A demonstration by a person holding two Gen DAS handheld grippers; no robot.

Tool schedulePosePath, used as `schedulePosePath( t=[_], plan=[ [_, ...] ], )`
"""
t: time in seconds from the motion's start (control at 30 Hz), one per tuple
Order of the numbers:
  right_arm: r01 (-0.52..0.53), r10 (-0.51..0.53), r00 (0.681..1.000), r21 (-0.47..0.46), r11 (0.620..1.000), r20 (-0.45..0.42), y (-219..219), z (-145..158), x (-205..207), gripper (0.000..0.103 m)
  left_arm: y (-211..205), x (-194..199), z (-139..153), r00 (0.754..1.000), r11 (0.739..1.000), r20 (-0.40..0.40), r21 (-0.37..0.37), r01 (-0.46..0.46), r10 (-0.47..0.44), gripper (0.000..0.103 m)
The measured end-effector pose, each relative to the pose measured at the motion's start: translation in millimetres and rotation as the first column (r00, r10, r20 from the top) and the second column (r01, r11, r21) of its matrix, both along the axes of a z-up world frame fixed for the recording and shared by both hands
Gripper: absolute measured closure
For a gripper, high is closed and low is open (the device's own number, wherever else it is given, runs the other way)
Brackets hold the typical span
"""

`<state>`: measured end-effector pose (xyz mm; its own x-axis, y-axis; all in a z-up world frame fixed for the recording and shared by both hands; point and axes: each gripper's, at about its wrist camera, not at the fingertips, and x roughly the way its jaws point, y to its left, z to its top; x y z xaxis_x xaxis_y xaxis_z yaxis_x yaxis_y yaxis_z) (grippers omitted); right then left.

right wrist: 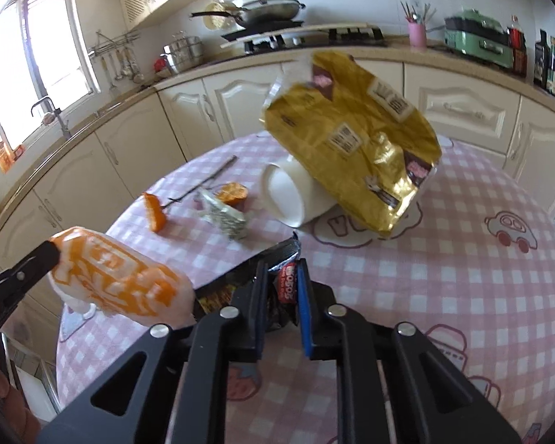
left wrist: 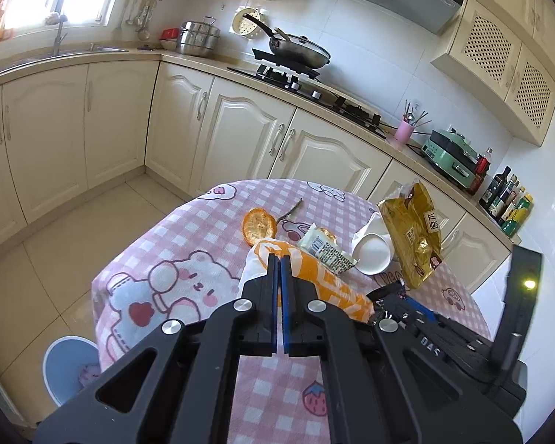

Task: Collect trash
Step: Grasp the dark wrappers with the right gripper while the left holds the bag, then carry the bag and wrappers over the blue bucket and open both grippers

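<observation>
My left gripper (left wrist: 279,257) is shut on an orange-and-white wrapper (left wrist: 314,277) and holds it above the pink checked table (left wrist: 188,229); the wrapper also shows at the left of the right wrist view (right wrist: 111,277). My right gripper (right wrist: 282,264) is shut on a dark snack wrapper (right wrist: 286,285), just above the tablecloth (right wrist: 444,259). On the table lie a gold foil bag (right wrist: 355,140) leaning on a tipped white cup (right wrist: 288,196), a silvery printed wrapper (right wrist: 224,216), orange peel pieces (right wrist: 154,216) and a thin twig (right wrist: 211,177).
A blue bin (left wrist: 68,366) stands on the floor at the table's left side. Cream kitchen cabinets (left wrist: 103,129) run behind, with a stove and pan (left wrist: 299,51), a pink utensil cup (left wrist: 403,131) and several bottles (left wrist: 507,199) on the counter.
</observation>
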<state>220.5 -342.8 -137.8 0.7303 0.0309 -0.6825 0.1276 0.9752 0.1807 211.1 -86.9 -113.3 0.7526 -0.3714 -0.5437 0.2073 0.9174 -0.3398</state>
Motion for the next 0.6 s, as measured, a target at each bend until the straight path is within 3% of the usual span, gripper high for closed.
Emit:
schedulePosePath(
  t=[0.3,0.6],
  plan=[
    [-0.092,0.098,0.99,-0.064,0.994,0.097,51.5,38.0,-25.6,0.091,39.6,-17.0,12.5,0.999,0.999,0.015,-0.023,-0.041,0.042,0.103],
    [-0.192,0.201,0.971,-0.079,0.978,0.129,115.8,59.0,-27.7,0.092,109.3,-40.8,19.5,0.985,0.985,0.027,-0.01,-0.17,0.17,0.103]
  ],
)
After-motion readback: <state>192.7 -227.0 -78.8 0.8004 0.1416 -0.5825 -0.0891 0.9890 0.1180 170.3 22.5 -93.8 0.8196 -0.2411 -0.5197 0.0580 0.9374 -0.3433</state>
